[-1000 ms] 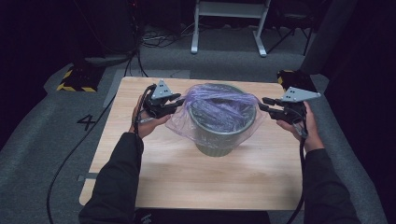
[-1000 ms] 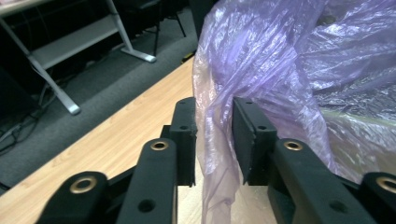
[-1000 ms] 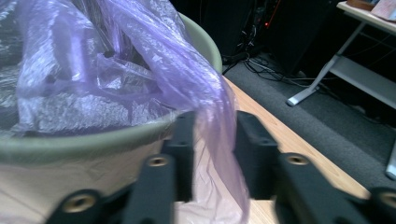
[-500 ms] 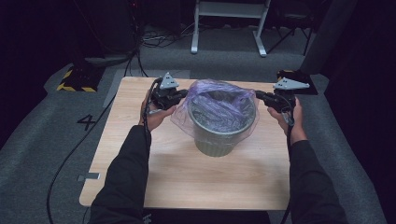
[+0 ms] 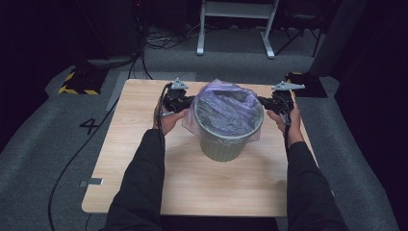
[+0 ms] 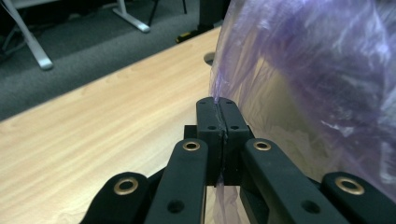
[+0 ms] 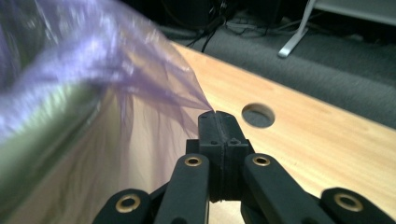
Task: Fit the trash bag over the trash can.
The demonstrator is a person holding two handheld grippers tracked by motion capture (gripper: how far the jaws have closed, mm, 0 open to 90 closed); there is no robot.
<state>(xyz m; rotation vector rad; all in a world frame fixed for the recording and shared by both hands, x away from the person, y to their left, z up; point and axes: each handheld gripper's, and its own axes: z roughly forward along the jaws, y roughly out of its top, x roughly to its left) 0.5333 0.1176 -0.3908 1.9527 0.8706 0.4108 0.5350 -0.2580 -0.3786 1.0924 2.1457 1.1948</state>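
A grey-green waste bin (image 5: 222, 144) stands in the middle of the wooden table (image 5: 144, 159). A thin purple plastic bag (image 5: 226, 108) lines it, its rim pulled out over the bin's edge. My left gripper (image 5: 188, 102) is at the bin's left side, jaws shut on the bag's edge (image 6: 219, 100). My right gripper (image 5: 262, 101) is at the bin's right side, shut on the opposite edge of the bag (image 7: 205, 109). The film stretches taut from each pair of jaws.
A round cable hole (image 7: 258, 115) is in the table near my right gripper. Beyond the table's far edge are grey carpet, cables (image 5: 159, 41) and a white desk frame (image 5: 235, 26). A yellow-and-black striped block (image 5: 79, 82) lies on the floor at the left.
Both grippers have moved away from me toward the far side of the bin, carrying the bag's edges with them. The bag's rim now sits farther back over the bin.
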